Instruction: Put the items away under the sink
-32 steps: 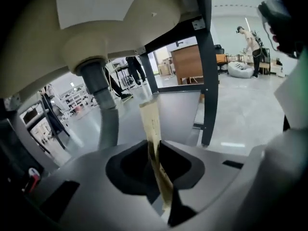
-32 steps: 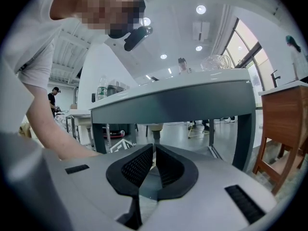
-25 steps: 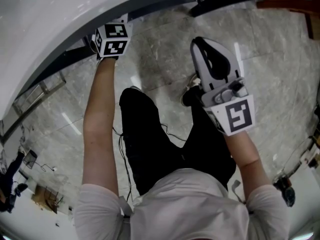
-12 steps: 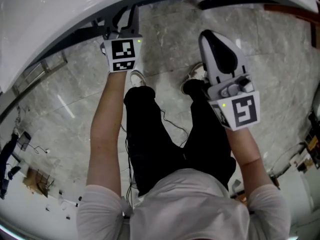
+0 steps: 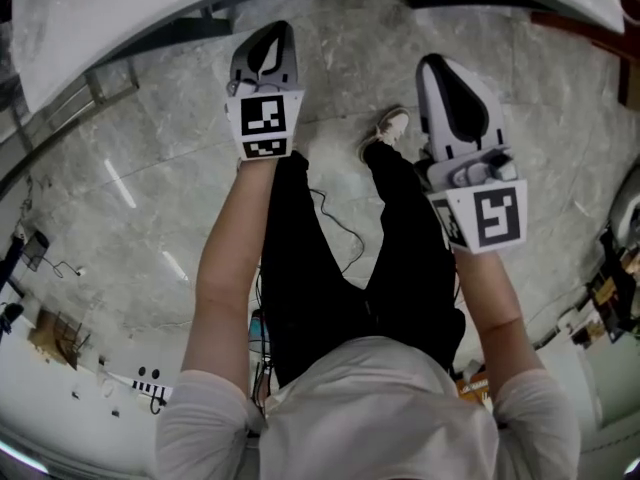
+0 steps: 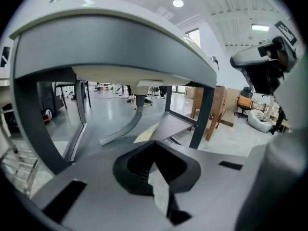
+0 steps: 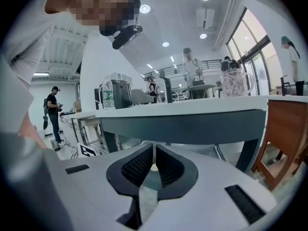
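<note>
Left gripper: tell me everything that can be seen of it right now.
The left gripper is a grey moulded two-jaw tool with black pads and a cube of square markers at its rear. The person's left arm holds it over the marble-look floor, near the white counter. Its jaws have just closed, tips together, nothing between them.

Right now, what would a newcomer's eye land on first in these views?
The left gripper and right gripper, held out side by side over the grey marble floor. Both are shut and empty; the left's jaws have just closed on nothing. Beyond them curves the edge of the white tabletop.
</note>
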Available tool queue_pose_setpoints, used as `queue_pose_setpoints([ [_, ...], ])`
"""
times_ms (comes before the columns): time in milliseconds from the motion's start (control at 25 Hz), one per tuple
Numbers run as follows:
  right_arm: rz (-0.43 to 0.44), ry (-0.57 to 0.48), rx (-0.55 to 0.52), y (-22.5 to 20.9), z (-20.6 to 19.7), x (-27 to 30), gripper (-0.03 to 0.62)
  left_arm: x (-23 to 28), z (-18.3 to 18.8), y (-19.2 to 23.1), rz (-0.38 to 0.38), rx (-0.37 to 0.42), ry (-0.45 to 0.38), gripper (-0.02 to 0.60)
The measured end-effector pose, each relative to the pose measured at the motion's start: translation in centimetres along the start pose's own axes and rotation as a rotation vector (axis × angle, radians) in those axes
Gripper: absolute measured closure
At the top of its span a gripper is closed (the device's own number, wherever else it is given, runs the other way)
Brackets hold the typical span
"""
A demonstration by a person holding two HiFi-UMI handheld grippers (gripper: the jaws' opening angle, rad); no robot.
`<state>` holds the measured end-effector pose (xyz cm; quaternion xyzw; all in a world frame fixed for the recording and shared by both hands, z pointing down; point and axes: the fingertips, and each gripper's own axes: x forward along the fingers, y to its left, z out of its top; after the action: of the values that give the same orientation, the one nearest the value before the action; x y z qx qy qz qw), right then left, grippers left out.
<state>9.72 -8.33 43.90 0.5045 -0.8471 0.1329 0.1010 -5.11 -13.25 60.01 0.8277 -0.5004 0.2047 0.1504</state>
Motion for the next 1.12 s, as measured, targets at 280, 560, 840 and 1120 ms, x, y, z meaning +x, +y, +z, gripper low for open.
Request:
queue_pose_setpoints([
  [280,0.024,0.004,-0.02,2.0,4.8,-1.4,0.549,-6.0,5.5,-1.9,-0.004,-0.077,-0.041,0.578],
  [560,0.058,-0.02,-0.041,3.7,9.7,-2.2,0.549,-11.0,11.6,-0.7,0.042,-0.121,-0.101,0.578],
  [840,0.05,-0.032,-0.053,3.3,13.6,-4.7,0.549,-15.0,17.2,-0.4,0.094,-0.154,-0.172,0.578],
  [1120,0.046,-0.061,-0.064,2.6,17.9,-7.5,0.549,-19.4,22.6,-1.3,0.118,-0.189,-0.241,0.578],
])
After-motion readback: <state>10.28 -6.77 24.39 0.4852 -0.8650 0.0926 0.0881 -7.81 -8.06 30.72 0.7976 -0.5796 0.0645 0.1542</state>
